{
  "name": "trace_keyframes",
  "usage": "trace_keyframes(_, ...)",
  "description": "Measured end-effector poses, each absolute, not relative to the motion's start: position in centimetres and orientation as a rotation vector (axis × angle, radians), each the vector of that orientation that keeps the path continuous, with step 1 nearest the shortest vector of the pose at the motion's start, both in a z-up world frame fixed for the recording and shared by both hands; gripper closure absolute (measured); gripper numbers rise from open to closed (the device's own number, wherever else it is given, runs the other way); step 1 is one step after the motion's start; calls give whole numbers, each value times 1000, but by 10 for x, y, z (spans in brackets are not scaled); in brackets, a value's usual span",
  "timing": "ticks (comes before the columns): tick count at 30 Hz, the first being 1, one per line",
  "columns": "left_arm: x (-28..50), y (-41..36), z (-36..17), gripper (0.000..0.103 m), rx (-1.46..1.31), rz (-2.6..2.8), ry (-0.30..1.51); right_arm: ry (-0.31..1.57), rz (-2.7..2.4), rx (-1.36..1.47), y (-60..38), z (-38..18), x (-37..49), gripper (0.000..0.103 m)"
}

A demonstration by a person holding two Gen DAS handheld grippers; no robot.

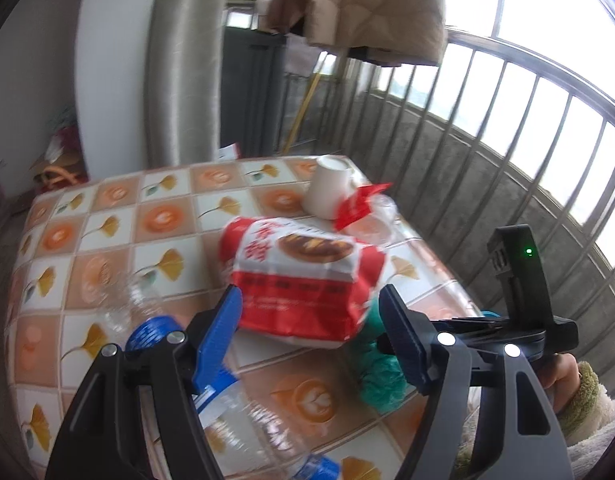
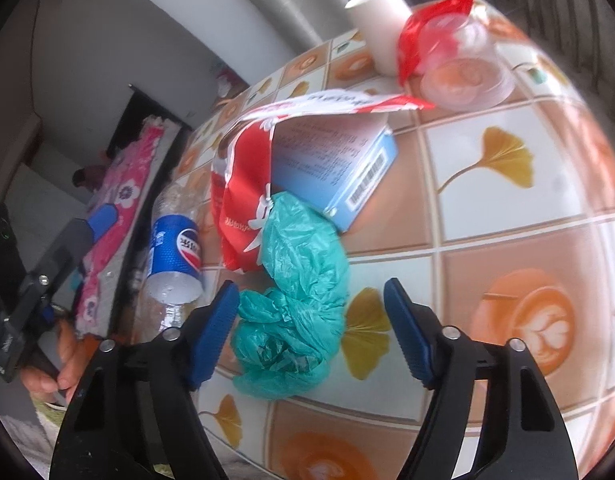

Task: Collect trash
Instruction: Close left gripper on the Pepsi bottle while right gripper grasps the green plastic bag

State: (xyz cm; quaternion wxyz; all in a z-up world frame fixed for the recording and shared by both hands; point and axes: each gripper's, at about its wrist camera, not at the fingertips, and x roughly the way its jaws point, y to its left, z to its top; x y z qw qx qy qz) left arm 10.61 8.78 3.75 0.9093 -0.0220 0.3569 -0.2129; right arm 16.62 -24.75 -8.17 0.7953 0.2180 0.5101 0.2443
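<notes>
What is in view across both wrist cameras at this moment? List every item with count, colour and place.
Snack bag: one, red and white, mid-table, partly over the box.
Box: one, pale blue with barcode, under the snack bag.
Plastic bag: one, teal, crumpled, beside the box.
Bottles: two, clear with blue labels, near the table's edge.
Paper cup: one, white, upside down at the far end.
Clear cup: one, with a red wrapper, beside the paper cup.
Table: one, orange-and-white tiled cloth.
Left gripper: open, fingers blue, facing the snack bag.
Right gripper: open, astride the plastic bag.
</notes>
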Motion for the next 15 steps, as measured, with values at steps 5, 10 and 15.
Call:
trace_keyframes(5, 100, 113, 31, 34, -99, -335, 751, 1123, 570, 510, -242, -87, 170, 51)
trace_keyframes(10, 105, 145, 17, 34, -165, -203, 816, 1146, 561, 571, -253, -89, 167, 58)
trace_keyframes(15, 114, 174, -2, 34, -303, -148, 903, 1163, 533, 611, -266, -88, 156, 60)
